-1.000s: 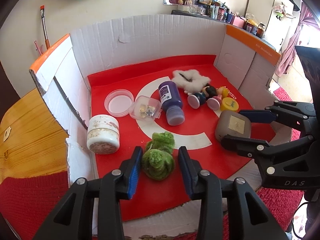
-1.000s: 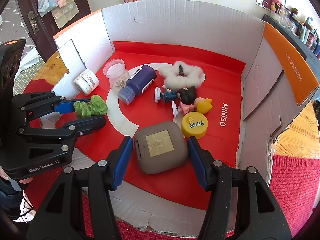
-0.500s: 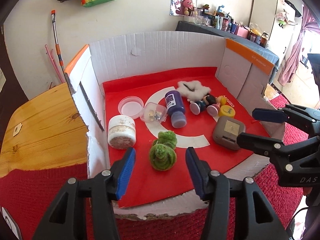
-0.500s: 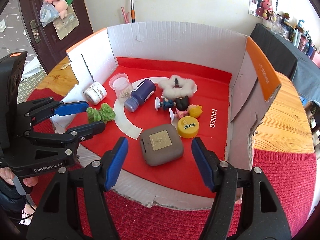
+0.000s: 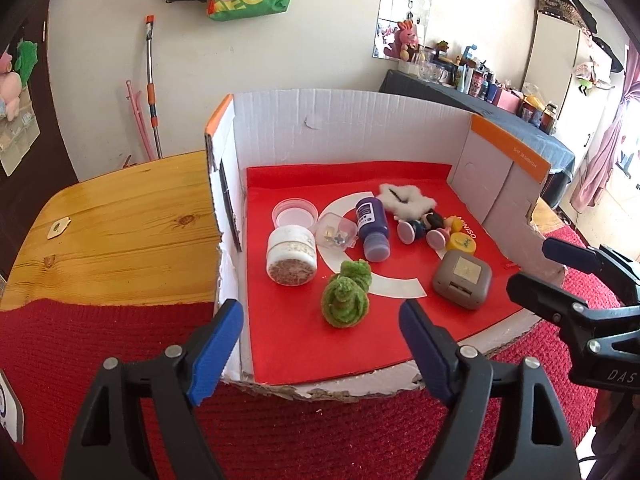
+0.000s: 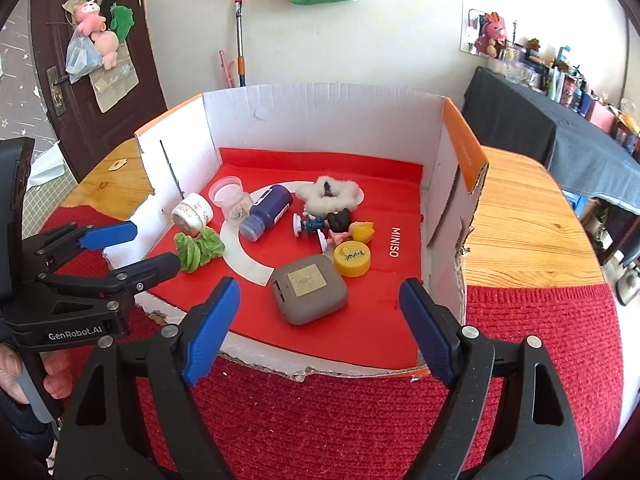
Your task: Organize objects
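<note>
A green fuzzy toy (image 5: pixel 346 298) lies on the red floor of a cardboard box (image 5: pixel 340 128), ahead of my left gripper (image 5: pixel 320 320). Its jaws are opening, with nothing between the pads. A grey square case (image 6: pixel 308 288) lies near the box's torn front edge, beyond my right gripper (image 6: pixel 320 296). This gripper's jaws are opening too, and they hold nothing. Farther back are a purple bottle (image 5: pixel 372 228), a white jar (image 5: pixel 291 254), a clear tub (image 5: pixel 336 234), a yellow cap (image 6: pixel 352 258), small figurines (image 6: pixel 340 226) and a white fluffy piece (image 6: pixel 330 196).
The box stands on a wooden table (image 5: pixel 120 240) with a red knitted cloth (image 6: pixel 360 420) under its front. White walls with orange rims close the left, back and right sides. A hand (image 6: pixel 52 380) holds the left gripper (image 6: pixel 150 246).
Both grippers have opened wider and drawn back and up from the box. The green toy and the grey case stay lying on the red floor.
</note>
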Tool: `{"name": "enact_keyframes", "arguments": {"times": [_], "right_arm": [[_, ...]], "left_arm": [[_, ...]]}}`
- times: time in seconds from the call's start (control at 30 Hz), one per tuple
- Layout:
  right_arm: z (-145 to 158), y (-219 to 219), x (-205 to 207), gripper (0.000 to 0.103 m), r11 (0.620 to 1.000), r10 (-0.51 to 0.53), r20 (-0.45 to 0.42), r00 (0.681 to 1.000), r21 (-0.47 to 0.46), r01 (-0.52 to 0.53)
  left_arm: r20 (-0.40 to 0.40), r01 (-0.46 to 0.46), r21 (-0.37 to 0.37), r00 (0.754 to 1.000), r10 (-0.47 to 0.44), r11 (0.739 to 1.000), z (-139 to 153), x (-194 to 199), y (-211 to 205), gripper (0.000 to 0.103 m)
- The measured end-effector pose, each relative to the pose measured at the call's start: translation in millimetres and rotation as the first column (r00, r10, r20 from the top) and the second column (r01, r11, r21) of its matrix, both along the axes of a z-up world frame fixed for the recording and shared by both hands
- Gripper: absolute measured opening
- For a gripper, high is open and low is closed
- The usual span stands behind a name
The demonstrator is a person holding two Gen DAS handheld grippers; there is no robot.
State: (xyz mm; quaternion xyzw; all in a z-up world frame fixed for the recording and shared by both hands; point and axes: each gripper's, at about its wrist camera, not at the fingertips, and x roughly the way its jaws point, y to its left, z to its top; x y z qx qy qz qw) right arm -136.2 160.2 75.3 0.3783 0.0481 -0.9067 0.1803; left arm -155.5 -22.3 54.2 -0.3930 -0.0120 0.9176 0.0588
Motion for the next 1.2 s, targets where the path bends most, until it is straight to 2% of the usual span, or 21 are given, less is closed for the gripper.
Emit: {"name": "enact_keyframes", "arguments": {"times": [0.17,0.57,0.67,0.77,1.0,1.2], "right_arm": [[-0.5,3.4,6.6,0.089,0.999,-0.045,-0.024,0.999,-0.016,0.044],[-9.4,4.7,17.1,0.089,0.995,-0.096,-0.039,0.995,-0.023,0.095],[-10.8,3.2,18.9,0.090,0.995,-0.097,-0.051,0.994,-0.012,0.097],[-10.2,2.7,20.9,0.096,0.995,-0.099,-0.059,0.993,-0.018,0.098],[-11.3,4.2,23.6,0.097,0.993,-0.117,-0.080,0.990,-0.005,0.117],[-13.8,3.5,23.0,0.099,0.992,-0.121,-0.089,0.989,0.010,0.122]], "left_arm": [[-0.029,-0.006,-0.019,1.000,0.006,1.000,2.4,8.5,2.9,0.087],[-0.097,-0.055,-0.057,0.994,0.049,0.997,3.9,24.5,5.3,0.098],[-0.105,-0.063,-0.070,0.993,0.056,0.996,3.3,26.2,5.5,0.098],[-0.113,-0.066,-0.072,0.992,0.058,0.995,2.9,27.6,5.1,0.100],[-0.132,-0.078,-0.081,0.989,0.067,0.994,2.6,30.0,4.3,0.103],[-0.116,-0.092,-0.077,0.990,0.083,0.993,-1.8,27.4,1.5,0.103]]}}
